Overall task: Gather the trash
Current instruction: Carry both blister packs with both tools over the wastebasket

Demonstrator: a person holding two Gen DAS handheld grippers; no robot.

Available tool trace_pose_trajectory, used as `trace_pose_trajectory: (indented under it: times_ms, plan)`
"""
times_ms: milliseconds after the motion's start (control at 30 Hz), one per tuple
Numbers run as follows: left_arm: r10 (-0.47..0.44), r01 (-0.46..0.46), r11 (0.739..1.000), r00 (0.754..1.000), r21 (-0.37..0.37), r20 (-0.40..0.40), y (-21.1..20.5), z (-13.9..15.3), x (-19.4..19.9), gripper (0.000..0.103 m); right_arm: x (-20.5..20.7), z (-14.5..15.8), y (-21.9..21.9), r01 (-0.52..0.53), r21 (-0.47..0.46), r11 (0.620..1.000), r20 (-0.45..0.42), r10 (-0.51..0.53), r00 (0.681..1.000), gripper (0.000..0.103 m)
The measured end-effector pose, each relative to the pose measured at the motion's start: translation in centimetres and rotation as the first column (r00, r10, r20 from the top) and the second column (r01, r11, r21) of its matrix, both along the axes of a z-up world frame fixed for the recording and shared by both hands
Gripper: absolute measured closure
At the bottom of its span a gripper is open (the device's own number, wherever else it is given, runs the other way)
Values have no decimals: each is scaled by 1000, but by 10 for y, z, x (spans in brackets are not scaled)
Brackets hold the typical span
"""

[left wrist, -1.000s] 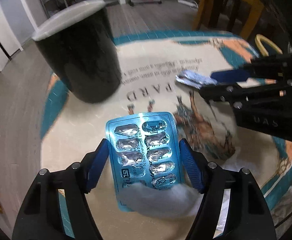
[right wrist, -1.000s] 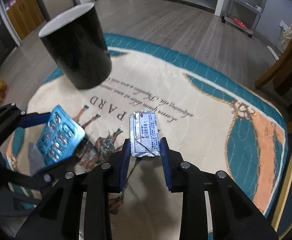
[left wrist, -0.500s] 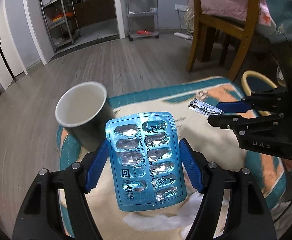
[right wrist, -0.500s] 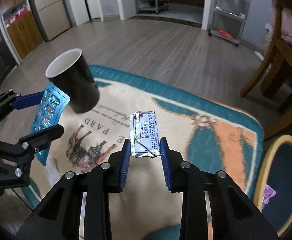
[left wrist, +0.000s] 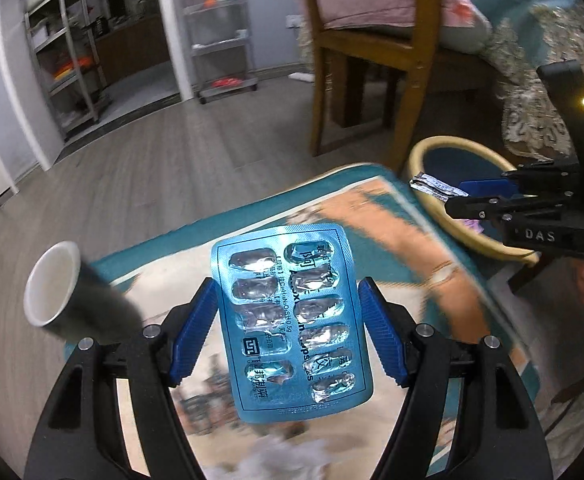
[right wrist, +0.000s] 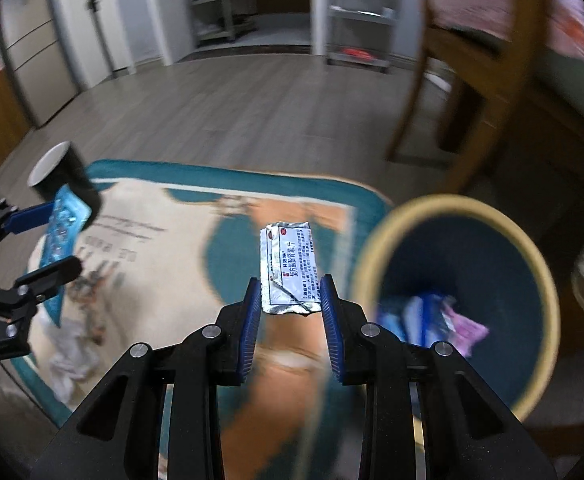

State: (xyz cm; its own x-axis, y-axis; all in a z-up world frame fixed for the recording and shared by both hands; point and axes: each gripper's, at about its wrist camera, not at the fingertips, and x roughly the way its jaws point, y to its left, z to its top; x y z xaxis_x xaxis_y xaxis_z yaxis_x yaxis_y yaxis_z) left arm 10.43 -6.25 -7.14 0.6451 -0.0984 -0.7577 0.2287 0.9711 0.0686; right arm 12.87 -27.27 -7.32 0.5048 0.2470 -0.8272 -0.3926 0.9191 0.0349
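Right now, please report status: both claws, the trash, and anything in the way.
Left claw shut on blue blister pack. Right claw shut on silver foil sachet, beside trash bin. Black paper cup on rug, clear of path.

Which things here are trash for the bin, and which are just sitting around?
For the job:
- blue pill sheet, in the left tongs
- silver packet, in the right tongs
- bin
- crumpled tissue

Just there:
- black cup
- rug
- wooden chair

A wood floor (right wrist: 251, 112) carries a teal-bordered rug (right wrist: 179, 248). On the rug: 1 black cup (right wrist: 61, 172) far left, crumpled white tissue (right wrist: 71, 356) near left.
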Motion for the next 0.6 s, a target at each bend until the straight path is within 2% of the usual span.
trace_pose_trajectory:
  times_ms: [267,600]
  plan:
    - [-112,112,994,994,3,9,-75,-2,8,33,-1,-4,-89,163,0,987,-1,-163,987,72]
    - [-258,258,966,965,-14,-45,-159,-15,36,32,1,-19,-148,287,-19,958,-41,-287,957,72]
